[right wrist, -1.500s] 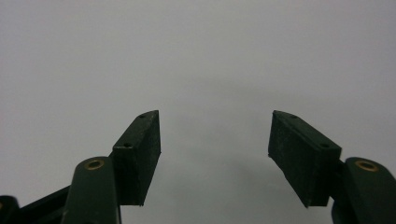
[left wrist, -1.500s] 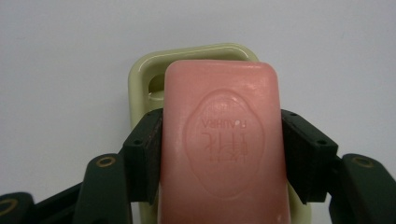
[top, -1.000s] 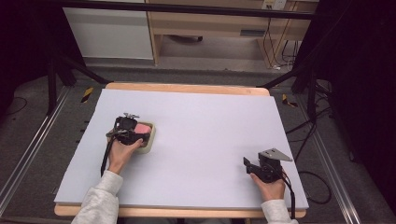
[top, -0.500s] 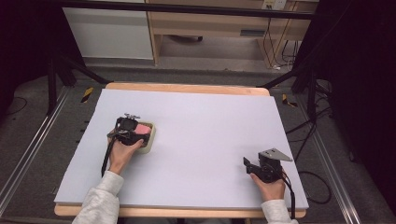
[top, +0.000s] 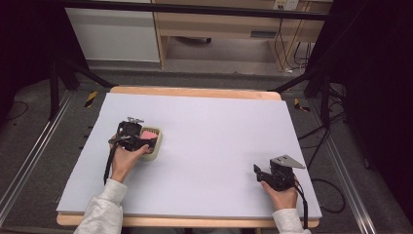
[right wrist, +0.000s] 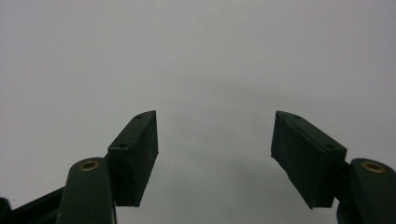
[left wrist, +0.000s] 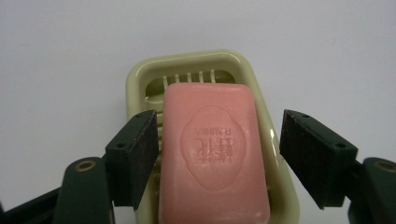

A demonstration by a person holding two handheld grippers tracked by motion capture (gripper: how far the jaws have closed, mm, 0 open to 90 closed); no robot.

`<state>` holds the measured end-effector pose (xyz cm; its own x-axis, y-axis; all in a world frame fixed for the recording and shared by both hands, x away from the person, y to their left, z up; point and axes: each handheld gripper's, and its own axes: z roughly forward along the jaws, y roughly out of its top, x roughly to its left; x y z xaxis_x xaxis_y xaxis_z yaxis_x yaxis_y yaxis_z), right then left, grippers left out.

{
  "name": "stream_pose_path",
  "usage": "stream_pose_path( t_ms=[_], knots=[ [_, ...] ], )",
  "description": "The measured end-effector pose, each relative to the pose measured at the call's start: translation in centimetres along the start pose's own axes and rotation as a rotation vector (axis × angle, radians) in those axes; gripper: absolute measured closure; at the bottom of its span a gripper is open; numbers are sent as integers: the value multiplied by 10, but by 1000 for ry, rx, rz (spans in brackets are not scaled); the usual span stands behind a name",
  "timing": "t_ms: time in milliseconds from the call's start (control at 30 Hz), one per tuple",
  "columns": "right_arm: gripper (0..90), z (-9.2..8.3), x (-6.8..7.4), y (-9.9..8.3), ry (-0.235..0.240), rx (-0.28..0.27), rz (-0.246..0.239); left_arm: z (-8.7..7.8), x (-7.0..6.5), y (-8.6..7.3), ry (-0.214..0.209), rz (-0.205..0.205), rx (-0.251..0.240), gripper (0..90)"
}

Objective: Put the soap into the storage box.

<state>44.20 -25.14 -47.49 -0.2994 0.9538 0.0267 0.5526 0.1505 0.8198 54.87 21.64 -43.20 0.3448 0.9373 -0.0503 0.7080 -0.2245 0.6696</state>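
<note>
Pink rectangular soap bar (left wrist: 212,154) with an embossed oval stamp lies in a pale green plastic soap dish (left wrist: 140,79) with ribbed bottom, on the left part of the white table surface (top: 214,131). The left gripper (top: 146,142) is over this dish with its jaws spread wide – one on each side of the soap, the left pad just beside its edge, the right pad apart from it. The right gripper (top: 260,173) rests near the front right corner, well apart from the dish – its jaws also spread, with bare surface between them.
</note>
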Motion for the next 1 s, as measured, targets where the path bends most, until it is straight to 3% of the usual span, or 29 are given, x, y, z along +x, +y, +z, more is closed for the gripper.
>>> stream_pose_path(
  t_ms=[367,567,767,800,867,1000],
  knots=[
    [288,-2,-3,0,-4,-14,22,-27,3,-7,-54,20,-118,241],
    [273,-3,-4,0,-10,-13,39,-40,9,-28,-73,32,-163,230],
    [268,-3,-7,-1,-19,-8,42,-50,20,-53,-80,22,-182,203],
    [268,-3,-7,-1,-19,-5,43,-52,22,-61,-60,45,-177,202],
    [268,-3,-7,-2,-22,-5,39,-52,23,-64,-59,49,-171,196],
    [268,-3,-8,-2,-25,2,40,-56,27,-77,-48,38,-164,196]
  ],
)
